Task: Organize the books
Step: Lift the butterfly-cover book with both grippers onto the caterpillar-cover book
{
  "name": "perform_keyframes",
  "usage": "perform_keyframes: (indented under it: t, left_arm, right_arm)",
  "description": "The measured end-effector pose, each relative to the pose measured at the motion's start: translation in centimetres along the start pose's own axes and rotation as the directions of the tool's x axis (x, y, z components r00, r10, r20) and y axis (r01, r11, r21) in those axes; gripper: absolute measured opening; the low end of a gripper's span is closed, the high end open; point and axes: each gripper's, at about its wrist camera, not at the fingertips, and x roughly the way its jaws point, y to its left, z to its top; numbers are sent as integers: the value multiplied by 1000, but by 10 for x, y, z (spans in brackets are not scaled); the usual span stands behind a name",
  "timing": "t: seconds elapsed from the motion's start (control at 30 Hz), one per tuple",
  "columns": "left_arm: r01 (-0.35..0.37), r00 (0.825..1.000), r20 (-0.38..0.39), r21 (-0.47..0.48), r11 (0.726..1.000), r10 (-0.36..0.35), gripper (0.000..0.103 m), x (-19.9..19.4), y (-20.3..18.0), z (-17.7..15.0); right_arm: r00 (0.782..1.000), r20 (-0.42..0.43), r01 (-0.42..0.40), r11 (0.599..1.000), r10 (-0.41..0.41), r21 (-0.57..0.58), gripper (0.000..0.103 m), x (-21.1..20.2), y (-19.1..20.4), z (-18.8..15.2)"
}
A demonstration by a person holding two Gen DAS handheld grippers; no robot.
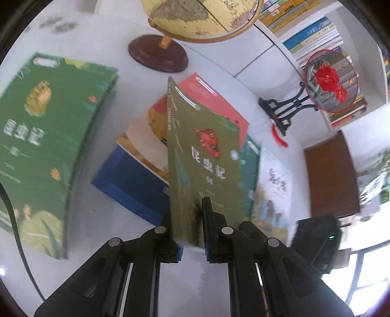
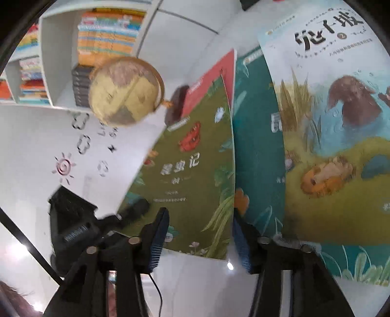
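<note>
My left gripper (image 1: 189, 215) is shut on the bottom edge of an olive-green book (image 1: 207, 156), which stands on edge, tilted, above the scattered pile. In the right wrist view the same olive-green book (image 2: 195, 170) faces the camera, with the left gripper's fingers (image 2: 132, 211) on its lower left edge. My right gripper (image 2: 199, 243) is open just below the book's bottom edge, its blue pads well apart and pressing on nothing. Under the book lie a red book (image 1: 214, 102), a blue book (image 1: 131, 185), a teal book (image 2: 256, 146) and a pale illustrated book (image 2: 329, 122).
A stack of green books (image 1: 36, 146) lies at the left of the white table (image 1: 97, 243). A globe (image 1: 202, 17) and a round fan ornament on a black stand (image 1: 329, 80) stand at the back. Behind them is a white bookshelf (image 1: 314, 41) full of books.
</note>
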Motion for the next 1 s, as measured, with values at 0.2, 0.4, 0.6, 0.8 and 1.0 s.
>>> perform_keyframes:
  t: [0.2,0.4,0.6,0.8,1.0]
  left_arm:
    - [-86,996,0,93,992,86,10,0,-6,-2]
    - [-123,992,44,177,977,117,10,-12,-22,-7]
    - [-157,986,87,242,958,140,12,-26,-32,-8]
    - [-196,978,124,281,939,166,12,-41,-37,-8]
    - [-195,975,160,293,936,153,12,-59,-34,-6]
  right_arm:
    - [998,30,55,988,-52,-145,12,-4,26,-4]
    - [991,90,123,957,-103,-262,12,-7,57,-4]
    - [990,101,127,938,-99,-322,12,-14,75,-2]
    - [988,105,147,914,-116,-377,13,-14,92,-6]
    - [983,134,173,879,-125,-445,13,-12,116,-13]
